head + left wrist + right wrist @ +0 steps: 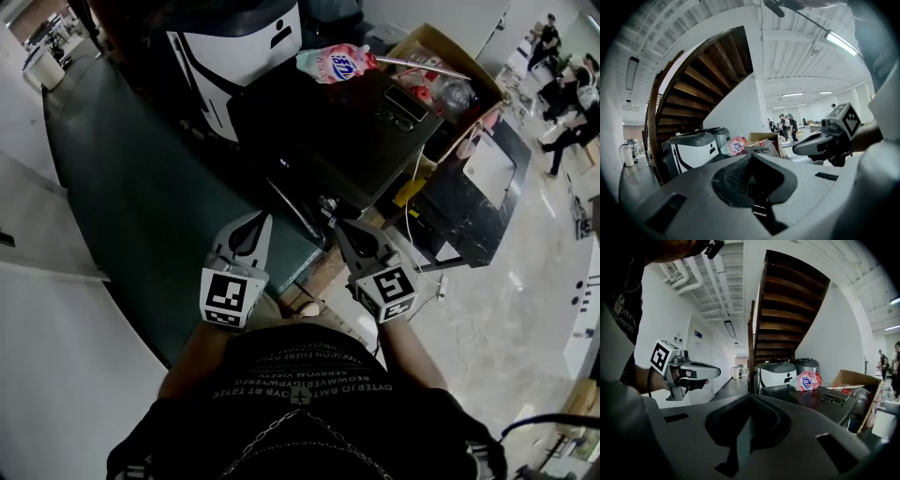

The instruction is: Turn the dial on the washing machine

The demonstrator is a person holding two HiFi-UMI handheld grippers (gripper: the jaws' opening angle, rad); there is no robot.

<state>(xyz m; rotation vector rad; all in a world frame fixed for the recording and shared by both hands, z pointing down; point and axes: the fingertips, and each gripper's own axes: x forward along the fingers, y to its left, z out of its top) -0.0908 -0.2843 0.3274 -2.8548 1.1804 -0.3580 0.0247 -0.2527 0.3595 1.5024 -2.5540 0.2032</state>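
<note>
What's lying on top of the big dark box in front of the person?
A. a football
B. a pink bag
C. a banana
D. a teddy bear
B: a pink bag lies on its side at the far edge of the dark box; no toy, fruit or ball is on it.

Overhead, two level; washing machine (347,141) shared

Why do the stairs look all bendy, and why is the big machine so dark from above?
Left gripper view: the wide lens bends the staircase into a curve, blackens the corners, and the ceiling light glares white. Right gripper view: the same bending and dark rim. Head view: dim, so the washing machine looks almost black, while the pale floor shines.
</note>
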